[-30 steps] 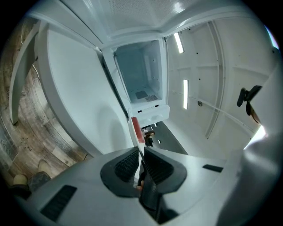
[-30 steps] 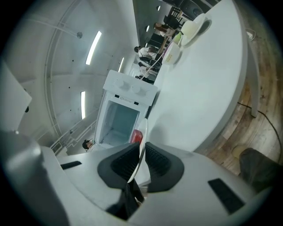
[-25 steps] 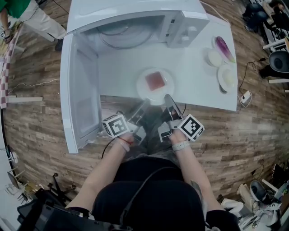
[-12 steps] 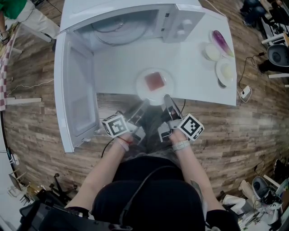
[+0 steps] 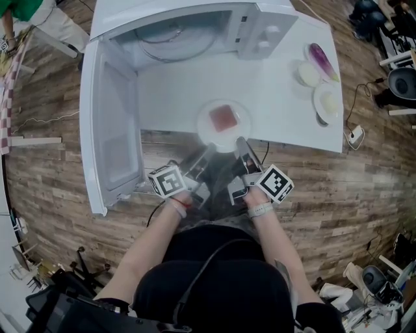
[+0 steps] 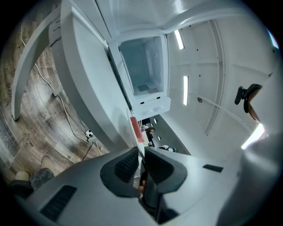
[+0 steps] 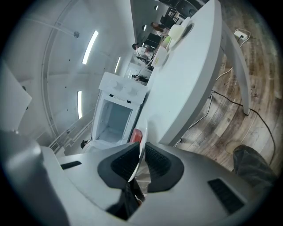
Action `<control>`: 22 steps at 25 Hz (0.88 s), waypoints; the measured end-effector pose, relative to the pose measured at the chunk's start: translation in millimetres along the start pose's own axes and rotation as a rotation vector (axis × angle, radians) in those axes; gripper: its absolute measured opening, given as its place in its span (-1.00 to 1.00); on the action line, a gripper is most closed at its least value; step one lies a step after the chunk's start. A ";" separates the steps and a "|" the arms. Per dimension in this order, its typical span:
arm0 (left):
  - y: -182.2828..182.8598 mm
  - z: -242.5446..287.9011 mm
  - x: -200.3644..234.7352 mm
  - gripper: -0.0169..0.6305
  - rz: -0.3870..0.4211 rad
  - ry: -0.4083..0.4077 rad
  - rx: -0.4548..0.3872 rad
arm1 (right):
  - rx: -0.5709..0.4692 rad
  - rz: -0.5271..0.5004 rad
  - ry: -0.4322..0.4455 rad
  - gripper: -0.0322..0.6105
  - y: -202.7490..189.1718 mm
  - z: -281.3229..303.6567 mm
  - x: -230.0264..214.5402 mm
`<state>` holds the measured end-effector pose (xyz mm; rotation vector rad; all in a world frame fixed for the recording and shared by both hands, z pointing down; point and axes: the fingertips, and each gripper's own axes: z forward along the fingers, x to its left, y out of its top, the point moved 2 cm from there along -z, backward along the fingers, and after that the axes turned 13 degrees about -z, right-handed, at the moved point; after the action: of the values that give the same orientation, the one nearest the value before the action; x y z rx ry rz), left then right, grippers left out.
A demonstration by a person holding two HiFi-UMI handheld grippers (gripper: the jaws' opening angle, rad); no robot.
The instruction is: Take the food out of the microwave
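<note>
A white plate [image 5: 223,133] with a square red slice of food [image 5: 223,118] is at the white table's near edge, overhanging it a little. My left gripper [image 5: 209,148] is shut on the plate's near-left rim. My right gripper [image 5: 242,142] is shut on its near-right rim. In the left gripper view the rim [image 6: 140,148] runs edge-on between the pads [image 6: 125,164], with the food [image 6: 135,128] beyond. The right gripper view shows the same rim [image 7: 142,148] pinched between the pads [image 7: 158,164], with the food [image 7: 137,135] ahead. The microwave [image 5: 195,32] stands open and empty at the back.
The microwave door [image 5: 114,130] swings out wide on the left, past the table edge. At the table's right end lie a purple vegetable [image 5: 322,62] and two white dishes [image 5: 327,101]. A power strip [image 5: 354,135] and cables lie on the wooden floor. A person stands at the far left [image 5: 39,19].
The plate, held by both grippers, has drifted slightly toward me and now overhangs the table's front edge a bit more. Both grips are unchanged.
</note>
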<state>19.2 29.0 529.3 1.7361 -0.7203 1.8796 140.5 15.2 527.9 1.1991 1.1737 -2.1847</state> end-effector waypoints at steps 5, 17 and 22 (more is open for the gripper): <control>-0.3 -2.7 5.5 -0.81 -0.005 0.005 -0.009 | 0.006 0.015 -0.004 -0.73 -5.0 0.6 -3.5; 0.0 -3.3 10.0 -0.80 -0.012 0.012 -0.007 | 0.014 0.022 -0.007 -0.73 -8.4 2.4 -6.7; -0.6 -4.7 18.7 -0.80 -0.017 0.016 -0.008 | 0.011 0.019 -0.015 -0.73 -8.0 2.4 -7.5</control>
<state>14.7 32.5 547.7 1.7149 -0.7040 1.8751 138.2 17.3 538.7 1.1920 1.1413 -2.1856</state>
